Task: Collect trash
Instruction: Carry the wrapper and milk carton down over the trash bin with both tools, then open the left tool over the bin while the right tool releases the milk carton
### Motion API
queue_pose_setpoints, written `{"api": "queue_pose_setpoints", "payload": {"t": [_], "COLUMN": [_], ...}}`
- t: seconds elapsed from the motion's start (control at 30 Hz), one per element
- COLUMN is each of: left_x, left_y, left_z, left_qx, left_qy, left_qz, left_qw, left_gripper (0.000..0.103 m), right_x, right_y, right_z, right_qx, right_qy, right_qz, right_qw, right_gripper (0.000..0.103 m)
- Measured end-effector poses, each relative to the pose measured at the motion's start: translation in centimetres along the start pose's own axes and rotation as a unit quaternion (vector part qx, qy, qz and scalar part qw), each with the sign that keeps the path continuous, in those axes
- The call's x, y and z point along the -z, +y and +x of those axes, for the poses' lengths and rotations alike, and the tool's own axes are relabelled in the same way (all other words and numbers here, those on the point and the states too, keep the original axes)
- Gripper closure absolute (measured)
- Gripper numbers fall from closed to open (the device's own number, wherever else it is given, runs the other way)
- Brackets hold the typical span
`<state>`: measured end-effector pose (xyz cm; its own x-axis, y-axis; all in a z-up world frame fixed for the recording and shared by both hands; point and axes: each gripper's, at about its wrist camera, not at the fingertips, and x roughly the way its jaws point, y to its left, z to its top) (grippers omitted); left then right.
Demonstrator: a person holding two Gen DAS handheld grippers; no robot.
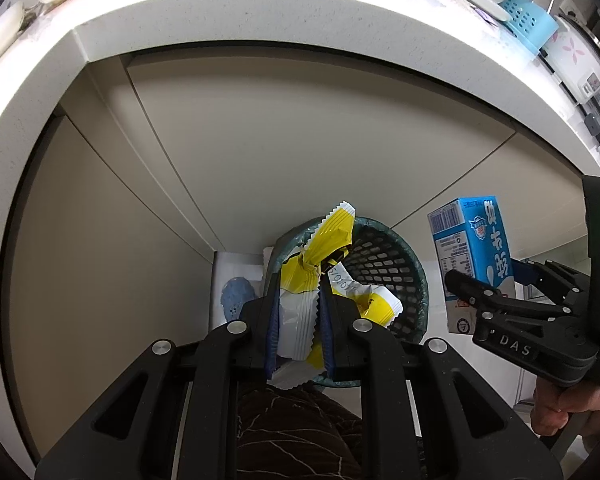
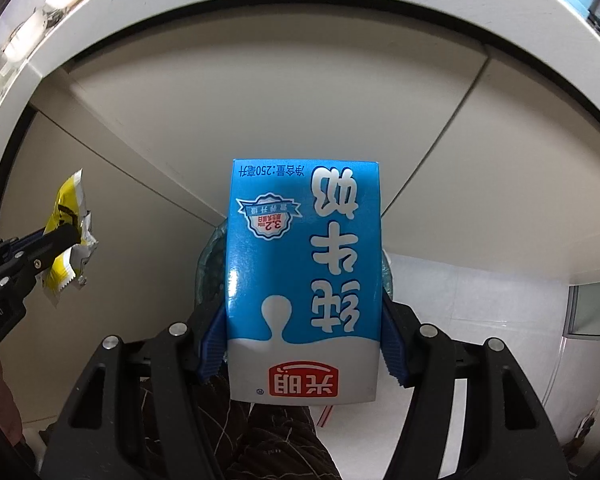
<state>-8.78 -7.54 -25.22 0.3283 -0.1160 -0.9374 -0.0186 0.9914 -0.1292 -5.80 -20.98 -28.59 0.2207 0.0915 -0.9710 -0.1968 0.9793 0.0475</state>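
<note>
The left claw (image 1: 300, 312) is squeezed almost shut on a crinkly yellow and white snack wrapper (image 1: 320, 276). Its blue pads pinch the wrapper in the middle, so both ends stick out loose, one up past the tips and one down under them. The claw points down, and right below its tips sits a round dark bin with a mesh wall (image 1: 396, 268), lined with a thin bluish bag. I think the wrapper is held there so it can drop straight into the bin when the claw lets go.

The right claw (image 2: 304, 344) stands about half open, because it is holding something wide: a blue and white cardboard milk carton (image 2: 304, 280). The blue pads press on the carton's two sides, near its white end. The carton is upside down, so its writing reads the wrong way up. It points down too, toward the same bin, and hangs just beside the left claw. It looks ready to go in next.

Some things are hard to see. From the right claw, the carton hides nearly all of the bin; only a bit of the bluish bag peeks out on each side. I cannot tell if the bin already has trash in it. A hand (image 1: 560, 408) holding the right claw is cut off at the edge. The white counter (image 1: 260, 12) above carries dishes, but they are too bent and bright to make out well.
</note>
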Motion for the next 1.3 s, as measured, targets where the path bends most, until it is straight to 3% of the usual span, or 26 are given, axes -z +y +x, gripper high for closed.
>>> {"api": "queue_pose_setpoints", "payload": {"t": [0.07, 0.17, 0.5, 0.97, 1.07, 1.13, 1.3], "left_x": [-0.1, -0.3, -0.9, -0.4, -0.6, -0.1, -0.1], "left_y": [-0.2, -0.4, -1.8, -6.2, -6.9, -7.5, -7.6], "left_z": [0.2, 0.4, 1.7, 4.5, 5.0, 5.4, 6.0], "left_qx": [-0.001, 0.001, 0.012, 0.031, 0.036, 0.043, 0.043], "left_qy": [0.003, 0.005, 0.017, 0.036, 0.04, 0.041, 0.043], "left_qz": [0.002, 0.002, 0.025, 0.098, 0.113, 0.12, 0.127], "left_qw": [1.0, 1.0, 0.9995, 0.9941, 0.9921, 0.991, 0.9901], "left_gripper": [0.087, 0.087, 0.087, 0.085, 0.081, 0.074, 0.069], "right_x": [-0.2, -0.4, -0.1, 1.1, 1.5, 1.7, 2.1], "right_y": [-0.2, -0.9, -4.1, -9.8, -10.4, -10.8, -11.2], "right_z": [0.0, -0.4, -2.6, -6.0, -6.6, -7.0, -7.3], "right_qx": [0.003, 0.003, 0.025, 0.06, 0.061, 0.064, 0.068], "right_qy": [-0.003, -0.005, -0.034, -0.065, -0.066, -0.066, -0.063], "right_qz": [-0.001, 0.007, 0.042, 0.123, 0.134, 0.14, 0.145], "right_qw": [1.0, 1.0, 0.998, 0.988, 0.987, 0.986, 0.985], "right_gripper": [0.041, 0.029, 0.008, 0.008, 0.008, 0.008, 0.008]}}
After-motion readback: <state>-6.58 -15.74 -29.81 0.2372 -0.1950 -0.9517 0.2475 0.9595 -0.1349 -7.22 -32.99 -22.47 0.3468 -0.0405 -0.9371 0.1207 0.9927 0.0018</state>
